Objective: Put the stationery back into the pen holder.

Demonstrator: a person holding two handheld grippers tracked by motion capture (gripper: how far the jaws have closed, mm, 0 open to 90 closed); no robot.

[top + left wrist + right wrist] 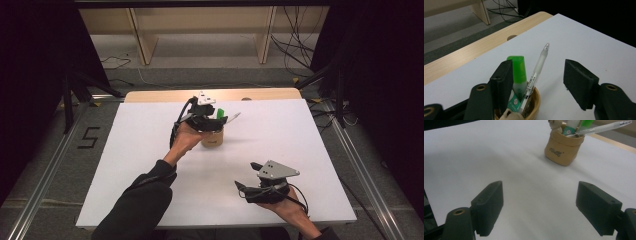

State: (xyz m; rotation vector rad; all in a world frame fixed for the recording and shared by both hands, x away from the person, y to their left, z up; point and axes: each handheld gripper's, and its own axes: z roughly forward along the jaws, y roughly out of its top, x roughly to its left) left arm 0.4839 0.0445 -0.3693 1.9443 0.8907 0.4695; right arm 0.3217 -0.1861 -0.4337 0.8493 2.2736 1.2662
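A tan pouch-shaped cup (pixel 212 139) stands on the white table cover (pixel 150 150) near the middle back. In it stand a green-capped highlighter (pixel 518 70) and a clear pen (pixel 539 66), both leaning. My left gripper (pixel 207 119) hovers right over the cup, open (pixel 539 83); the pen rises between its jaws and the highlighter sits against the left jaw. My right gripper (pixel 245 176) is held low near the front right, open (pixel 540 207), with nothing between its jaws. From there the cup (pixel 562 148), pen (pixel 604 127) and highlighter (pixel 587 122) lie ahead.
A small bear figure (pixel 555 123) sits at the cup's rim. A wooden table edge (pixel 165 94) shows behind the white cover. Pale wooden shelving (pixel 200 30) and loose cables (pixel 295 45) are on the floor beyond.
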